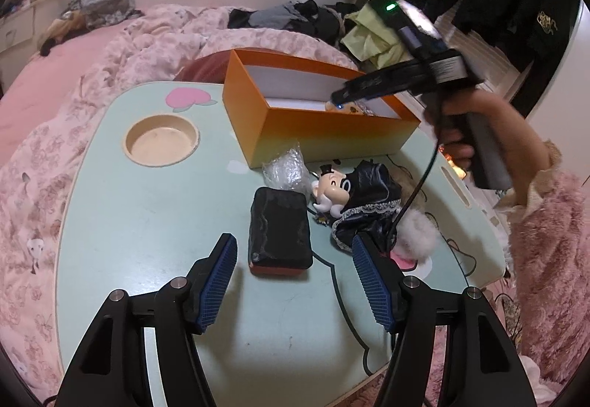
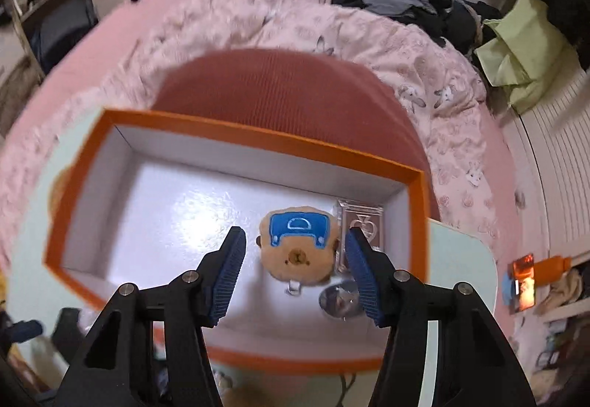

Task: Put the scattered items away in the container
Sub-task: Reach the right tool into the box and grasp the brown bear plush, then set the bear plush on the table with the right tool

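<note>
Both tongs spread: left tongs near black pouch mid-worktop; right tongs over bear plush inside orange box; no legible writing.

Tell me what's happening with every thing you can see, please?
Orange box: open, upright on the table.
Bear toy: lying inside the box.
Clear card case: inside the box, beside the bear.
Black pouch: lying flat on the table.
Doll: lying on the table.
Left gripper: open, empty.
Right gripper: open, above the bear.

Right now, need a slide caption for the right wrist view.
Open right gripper hovers over the orange box, bear plush lying inside.
</note>
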{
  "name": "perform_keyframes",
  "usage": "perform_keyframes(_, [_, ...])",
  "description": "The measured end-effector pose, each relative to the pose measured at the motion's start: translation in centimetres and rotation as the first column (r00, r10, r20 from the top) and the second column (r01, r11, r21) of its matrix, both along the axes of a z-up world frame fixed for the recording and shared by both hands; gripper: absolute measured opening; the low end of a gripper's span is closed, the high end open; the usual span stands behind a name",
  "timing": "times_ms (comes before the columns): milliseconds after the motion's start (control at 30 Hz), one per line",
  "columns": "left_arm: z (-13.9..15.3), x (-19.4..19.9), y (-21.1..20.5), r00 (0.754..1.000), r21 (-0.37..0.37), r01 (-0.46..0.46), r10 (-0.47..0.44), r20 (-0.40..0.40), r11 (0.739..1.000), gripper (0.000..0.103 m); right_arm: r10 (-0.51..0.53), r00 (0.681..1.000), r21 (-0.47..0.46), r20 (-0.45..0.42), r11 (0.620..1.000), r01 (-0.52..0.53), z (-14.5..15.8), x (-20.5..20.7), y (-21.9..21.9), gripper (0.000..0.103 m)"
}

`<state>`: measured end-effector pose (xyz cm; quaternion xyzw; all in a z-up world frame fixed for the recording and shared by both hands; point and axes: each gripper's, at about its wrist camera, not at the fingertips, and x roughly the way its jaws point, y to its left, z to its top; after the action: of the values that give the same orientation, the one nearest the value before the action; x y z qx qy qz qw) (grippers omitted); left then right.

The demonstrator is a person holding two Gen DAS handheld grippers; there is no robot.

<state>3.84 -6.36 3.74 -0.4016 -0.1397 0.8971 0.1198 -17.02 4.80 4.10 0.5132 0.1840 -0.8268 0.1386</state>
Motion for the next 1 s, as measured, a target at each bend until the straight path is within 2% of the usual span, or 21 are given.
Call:
perform_keyframes(133, [0.1,0.2,-0.2,1.0,0.011,0.0,0.0,-0.006,1.0,0.064,-0.014,0.997,0.026,0.079,1.0,0.012,-2.4,-1.0,-0.2,0.057])
perform_keyframes(167, [0.1,0.2,-0.3,1.0,0.014,-0.001,0.001,-0.006,1.0,0.064,-0.012,0.994,0.016,0.105,1.0,0.01,-3.0,-1.1,-0.3,0.05])
perform_keyframes(200, [0.2,0.2,-0.3,1.0,0.017,0.0,0.0,-0.005,1.0,0.064,-0.007,0.992,-0.052,0.129,0.999,0.014,-3.1,-1.1,0.1,0.037])
perform_keyframes(233, [0.2,0.3,-0.3,1.0,0.02,0.0,0.0,-0.007,1.0,0.064,-0.013,0.988,-0.117,0.155,0.993,0.032,-2.9,-1.3,0.7,0.037])
perform_keyframes(333, [0.4,0.4,-0.2,1.0,0.021,0.004,-0.004,-0.014,1.0,0.064,-0.054,0.991,-0.138,0.12,0.988,0.07,-1.7,-1.0,1.7,0.034])
perform_keyframes(500, [0.5,0.4,-0.2,1.0,0.021,0.006,-0.006,-0.012,1.0,0.064,-0.066,0.998,-0.302,0.005,0.951,0.065,4.1,2.0,4.2,0.034])
perform_keyframes(633, [0.2,0.2,-0.2,1.0,0.016,-0.003,0.003,-0.004,1.0,0.064,-0.022,0.996,-0.32,-0.092,0.947,-0.009,8.2,6.5,5.8,0.034])
perform_keyframes(700, [-0.1,0.0,-0.3,1.0,0.017,-0.004,0.004,0.004,1.0,0.064,-0.006,0.994,-0.328,-0.11,0.944,-0.03,8.7,9.0,6.5,0.035])
perform_keyframes(767, [-0.2,-0.1,-0.3,1.0,0.019,-0.006,0.005,0.011,1.0,0.064,0.004,0.995,-0.33,-0.103,0.943,-0.038,8.1,11.0,7.6,0.035])
perform_keyframes(833, [-0.4,-0.1,-0.2,1.0,0.018,-0.004,0.004,0.019,1.0,0.064,0.007,0.998,-0.333,-0.063,0.943,-0.028,6.1,13.0,8.9,0.035])
perform_keyframes(1000, [-0.4,0.0,0.3,1.0,0.011,0.01,-0.01,0.022,1.0,0.064,-0.072,0.997,-0.286,0.006,0.956,0.071,0.4,13.9,10.4,0.037])
